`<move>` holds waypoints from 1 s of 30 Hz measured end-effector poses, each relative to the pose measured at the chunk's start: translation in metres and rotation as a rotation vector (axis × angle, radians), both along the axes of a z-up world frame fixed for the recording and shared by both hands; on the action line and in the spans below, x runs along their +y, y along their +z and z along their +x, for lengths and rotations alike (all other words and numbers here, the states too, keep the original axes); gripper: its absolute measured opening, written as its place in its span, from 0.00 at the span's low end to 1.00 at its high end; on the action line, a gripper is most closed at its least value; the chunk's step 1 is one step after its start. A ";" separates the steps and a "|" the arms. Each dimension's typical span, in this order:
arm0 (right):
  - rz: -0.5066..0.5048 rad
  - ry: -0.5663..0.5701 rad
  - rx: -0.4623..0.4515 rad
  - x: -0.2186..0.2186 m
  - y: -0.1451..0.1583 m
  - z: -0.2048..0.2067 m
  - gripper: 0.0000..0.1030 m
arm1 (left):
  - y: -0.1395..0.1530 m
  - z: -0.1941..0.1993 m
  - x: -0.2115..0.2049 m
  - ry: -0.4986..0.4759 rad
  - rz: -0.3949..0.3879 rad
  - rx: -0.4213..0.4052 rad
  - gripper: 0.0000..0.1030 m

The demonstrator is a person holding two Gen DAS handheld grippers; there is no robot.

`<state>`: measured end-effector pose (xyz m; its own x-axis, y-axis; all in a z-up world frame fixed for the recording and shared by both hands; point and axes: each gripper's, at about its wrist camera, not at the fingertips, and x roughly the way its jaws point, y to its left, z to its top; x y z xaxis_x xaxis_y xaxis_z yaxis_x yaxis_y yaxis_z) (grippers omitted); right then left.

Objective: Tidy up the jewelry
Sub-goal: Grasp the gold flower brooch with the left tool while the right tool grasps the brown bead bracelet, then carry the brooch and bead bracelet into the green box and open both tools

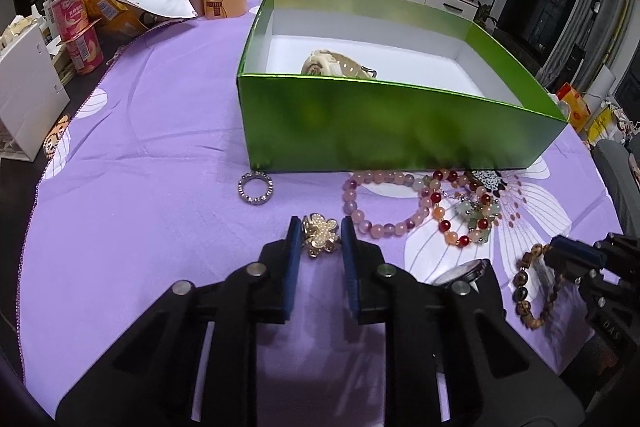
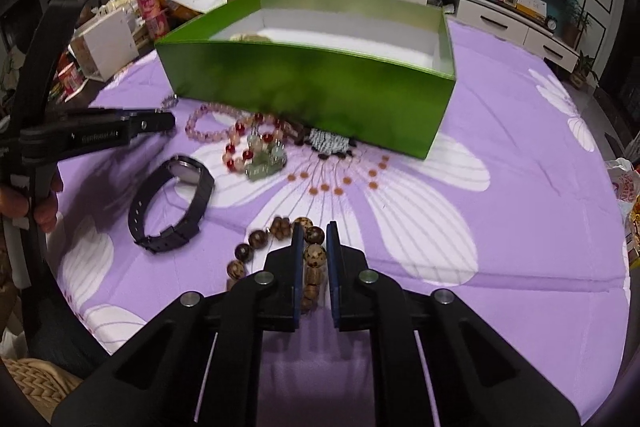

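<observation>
Your left gripper is pinched onto the pearl flower brooch on the purple cloth, pads touching both sides, w/ the silver ring just beyond and the green box behind it. Your right gripper is nearly closed around the brown bead bracelet, pads pressing a bead btwn them. Black watch lies to its left, pink/red bead strands sit against the box front, a cream watch is inside the box.

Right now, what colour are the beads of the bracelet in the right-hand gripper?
Mottled brown, dark-speckled, like wood: the brown bead bracelet, clearest in the right wrist view.
</observation>
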<state>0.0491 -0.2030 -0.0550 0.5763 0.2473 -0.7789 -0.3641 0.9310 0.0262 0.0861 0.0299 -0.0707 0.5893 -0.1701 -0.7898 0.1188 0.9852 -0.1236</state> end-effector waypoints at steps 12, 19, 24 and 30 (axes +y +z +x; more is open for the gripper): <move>0.009 -0.022 -0.048 -0.001 0.018 -0.004 0.10 | -0.001 0.000 -0.002 0.005 0.022 0.000 0.19; 0.018 -0.041 -0.097 -0.005 0.033 -0.005 0.10 | 0.018 -0.011 0.006 0.023 -0.014 -0.039 0.19; 0.029 -0.051 -0.118 -0.007 0.040 -0.005 0.10 | 0.035 -0.021 0.008 0.032 -0.032 -0.066 0.19; 0.039 -0.060 -0.153 -0.011 0.052 -0.005 0.10 | 0.051 -0.027 0.008 0.032 -0.052 -0.090 0.19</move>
<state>0.0439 -0.2145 -0.0032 0.7021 0.2372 -0.6714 -0.3105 0.9505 0.0111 0.0588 0.0377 -0.0197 0.6635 -0.1889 -0.7240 0.1000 0.9813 -0.1644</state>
